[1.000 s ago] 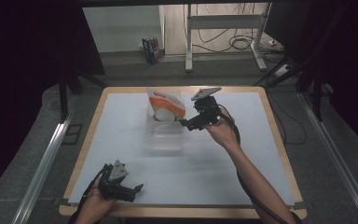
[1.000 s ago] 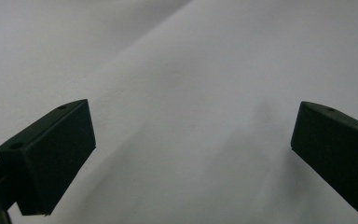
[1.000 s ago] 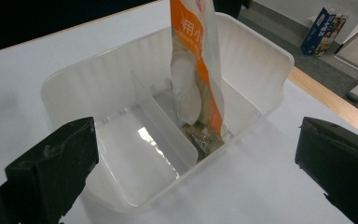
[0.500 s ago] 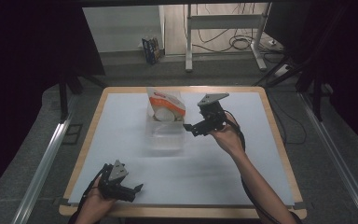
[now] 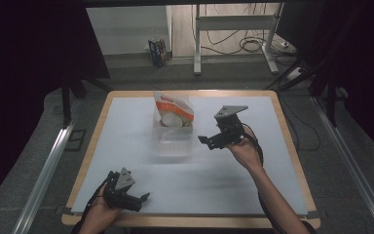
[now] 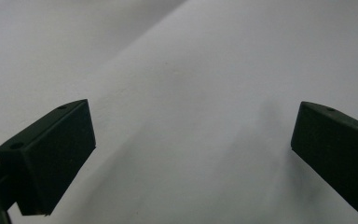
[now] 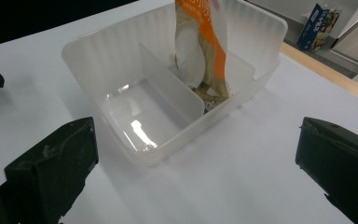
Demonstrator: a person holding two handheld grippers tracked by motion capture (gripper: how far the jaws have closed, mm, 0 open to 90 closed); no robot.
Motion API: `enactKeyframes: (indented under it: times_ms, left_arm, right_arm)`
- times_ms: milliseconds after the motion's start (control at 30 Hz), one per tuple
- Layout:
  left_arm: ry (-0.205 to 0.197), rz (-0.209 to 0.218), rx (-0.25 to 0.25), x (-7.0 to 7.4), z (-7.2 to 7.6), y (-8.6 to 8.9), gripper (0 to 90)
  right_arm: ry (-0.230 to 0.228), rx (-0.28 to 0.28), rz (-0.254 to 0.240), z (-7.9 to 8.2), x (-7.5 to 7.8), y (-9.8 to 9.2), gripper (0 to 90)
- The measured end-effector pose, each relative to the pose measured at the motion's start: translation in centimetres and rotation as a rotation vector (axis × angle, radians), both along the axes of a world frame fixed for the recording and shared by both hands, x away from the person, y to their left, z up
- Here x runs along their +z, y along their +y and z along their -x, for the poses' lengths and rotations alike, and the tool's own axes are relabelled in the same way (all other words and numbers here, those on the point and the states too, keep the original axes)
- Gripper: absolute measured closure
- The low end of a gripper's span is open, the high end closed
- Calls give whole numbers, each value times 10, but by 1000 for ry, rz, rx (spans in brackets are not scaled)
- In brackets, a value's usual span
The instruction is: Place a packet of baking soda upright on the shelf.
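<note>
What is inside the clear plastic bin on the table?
The clear bin holds an orange-and-white pouch standing in its far compartment; the near compartment is empty. The pouch hides the bin floor behind it.

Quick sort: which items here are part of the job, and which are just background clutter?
In the job:
- clear plastic divided bin
- orange-and-white snack pouch, standing in the bin's far compartment
- right gripper, open, beside the bin
- left gripper, open, near the table's front edge

Lying about:
- blue box on the floor
- floor cables

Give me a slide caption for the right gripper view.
Open right gripper faces a clear divided bin, an orange-and-white pouch upright in its far compartment.
</note>
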State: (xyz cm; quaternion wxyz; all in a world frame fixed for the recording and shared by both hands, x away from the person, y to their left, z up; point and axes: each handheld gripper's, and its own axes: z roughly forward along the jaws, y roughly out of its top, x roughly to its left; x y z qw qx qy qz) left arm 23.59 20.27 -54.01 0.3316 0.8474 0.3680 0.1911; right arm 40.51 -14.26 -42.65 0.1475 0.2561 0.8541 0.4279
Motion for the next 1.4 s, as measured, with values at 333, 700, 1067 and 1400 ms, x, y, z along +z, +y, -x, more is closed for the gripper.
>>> enactKeyframes:
  times_ms: [333, 700, 1067, 1400]
  left_arm:
    - [0, 4, -7, 0, 0, 0, 0]
    - [3, 3, -17, 0, 0, 0, 0]
    - [5, 1, -22, 0, 0, -1, 0]
    - [6, 1, -25, -1, -1, -1, 0]
  right_arm:
    - [-10, 5, 27, 18, -6, -8, 0]
    - [-24, 3, 34, 35, -13, -20, 0]
    - [-20, -27, 1, 58, -16, -42, 0]
    - [-41, -72, -23, 77, -19, -66, 0]
